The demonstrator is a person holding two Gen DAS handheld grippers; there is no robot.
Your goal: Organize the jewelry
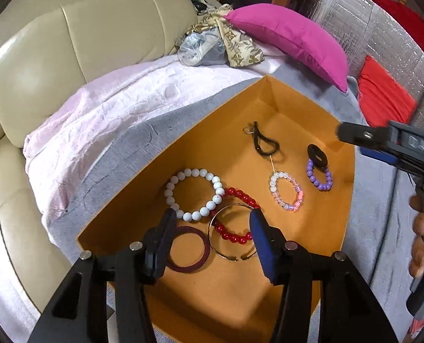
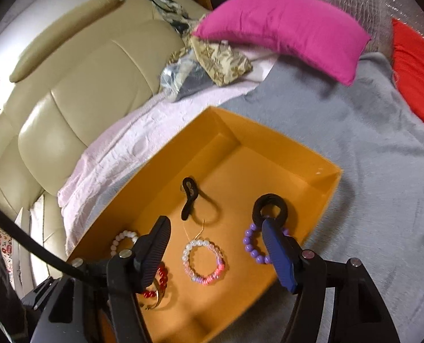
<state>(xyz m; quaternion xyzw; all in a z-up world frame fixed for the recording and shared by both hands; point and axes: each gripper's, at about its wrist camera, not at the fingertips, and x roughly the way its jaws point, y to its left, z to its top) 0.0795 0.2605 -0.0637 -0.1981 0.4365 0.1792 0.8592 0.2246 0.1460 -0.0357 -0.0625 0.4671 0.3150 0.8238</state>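
Each hand-held gripper (image 1: 210, 238) (image 2: 216, 253) has black angular arms with silver round screws, one black ribbed finger (image 1: 162, 238) and one blue finger (image 1: 264, 245). A black cable (image 2: 26, 243) crosses the right view.

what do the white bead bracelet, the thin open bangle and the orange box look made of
White bead bracelet: matte, opaque round beads, possibly stone or plastic.
Thin open bangle: likely metal, a shiny thin band with a gap.
Orange box: looks like cardboard, with flat matte walls and folded corners.
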